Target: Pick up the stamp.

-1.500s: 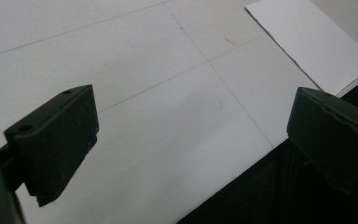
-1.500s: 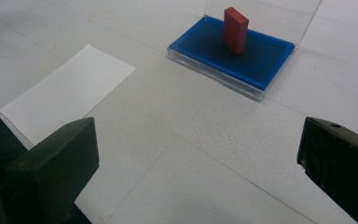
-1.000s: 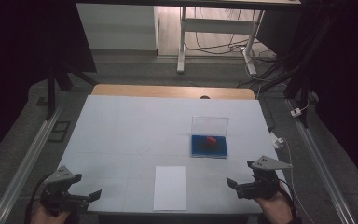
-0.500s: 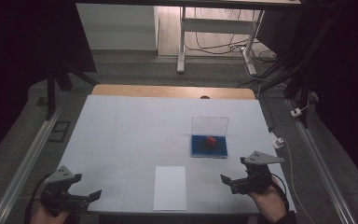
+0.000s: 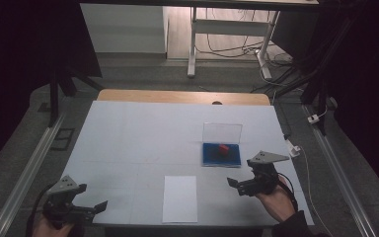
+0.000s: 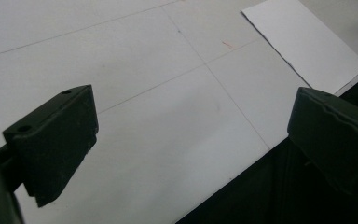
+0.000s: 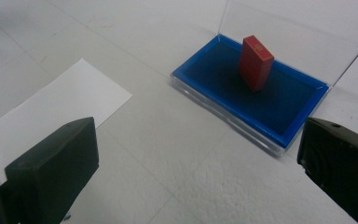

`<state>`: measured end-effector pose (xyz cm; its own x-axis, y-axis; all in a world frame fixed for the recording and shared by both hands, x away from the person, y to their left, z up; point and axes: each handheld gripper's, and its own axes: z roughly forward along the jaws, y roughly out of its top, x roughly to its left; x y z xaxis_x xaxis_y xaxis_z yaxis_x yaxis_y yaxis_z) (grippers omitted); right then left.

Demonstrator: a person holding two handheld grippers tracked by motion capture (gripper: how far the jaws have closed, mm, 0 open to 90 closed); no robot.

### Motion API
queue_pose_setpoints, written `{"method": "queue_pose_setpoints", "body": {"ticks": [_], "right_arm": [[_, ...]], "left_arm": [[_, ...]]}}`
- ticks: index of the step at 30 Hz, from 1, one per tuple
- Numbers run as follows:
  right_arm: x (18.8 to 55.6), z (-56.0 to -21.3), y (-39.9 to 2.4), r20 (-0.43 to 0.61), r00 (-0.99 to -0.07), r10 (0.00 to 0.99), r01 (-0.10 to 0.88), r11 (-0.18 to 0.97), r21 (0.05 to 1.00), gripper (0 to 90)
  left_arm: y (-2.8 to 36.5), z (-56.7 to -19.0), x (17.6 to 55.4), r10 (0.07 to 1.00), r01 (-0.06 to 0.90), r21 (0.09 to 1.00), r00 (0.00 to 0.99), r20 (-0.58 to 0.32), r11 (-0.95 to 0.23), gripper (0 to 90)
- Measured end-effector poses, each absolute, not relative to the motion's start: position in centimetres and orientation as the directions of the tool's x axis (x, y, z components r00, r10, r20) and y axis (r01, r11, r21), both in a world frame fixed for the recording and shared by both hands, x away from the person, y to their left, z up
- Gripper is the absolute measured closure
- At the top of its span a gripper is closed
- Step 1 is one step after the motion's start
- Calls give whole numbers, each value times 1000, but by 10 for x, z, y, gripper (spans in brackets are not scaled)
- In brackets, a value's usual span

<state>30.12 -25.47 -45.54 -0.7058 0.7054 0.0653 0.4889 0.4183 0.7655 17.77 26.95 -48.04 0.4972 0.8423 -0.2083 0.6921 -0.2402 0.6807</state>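
Red block (image 7: 256,62): standing tilted on the blue pad inside the blue tray (image 7: 223,91), nearer the tray's far wall. In the high view the block (image 5: 223,148) is sitting right of the table's centre, at about 3 o'clock from the middle of the white sheeting.

Blue tray (image 5: 208,159): lying flat on the table, its clear lid (image 5: 221,133) standing upright along the 12 o'clock edge. Bare surface is running along its near and left edges.

Right gripper (image 5: 243,186): hovering at about 5 o'clock from the tray, near it but apart, jaws spread wide with nothing between them. In the right gripper view the tray's near corner is lying between the two jaws, farther off.

White paper (image 5: 180,198): lying flat at 6 o'clock on the table, its short edge near the table's front edge, well clear of the tray. In the right gripper view its corner (image 7: 74,98) is pointing toward the tray, with open surface between.

Left gripper (image 5: 91,208): sitting at the table's 7 o'clock corner, well apart from the tray, jaws wide apart and empty. In the left gripper view the table's front edge is crossing between the jaws, with the paper (image 6: 303,42) at 1 o'clock.

Table (image 5: 143,133): wide bare room lying across its left half and far side.
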Motion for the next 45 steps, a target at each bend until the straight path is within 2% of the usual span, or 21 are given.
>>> {"method": "queue_pose_setpoints", "body": {"ticks": [18,31,43,45], "right_arm": [[351,-457,-242,15,-703,711,494,473,730,0],[378,-464,-236,59,-705,707,527,467,710,0],[397,-477,-226,10,-718,696,524,530,666,0],[401,-480,-225,13,-720,694,531,539,654,52]], "left_arm": [[269,-480,178,844,692,680,495,-204,-242,19],[268,-480,178,843,688,681,500,-198,-249,19],[268,-480,178,842,688,681,502,-198,-250,19],[268,-480,178,841,688,681,503,-198,-251,20]]}}
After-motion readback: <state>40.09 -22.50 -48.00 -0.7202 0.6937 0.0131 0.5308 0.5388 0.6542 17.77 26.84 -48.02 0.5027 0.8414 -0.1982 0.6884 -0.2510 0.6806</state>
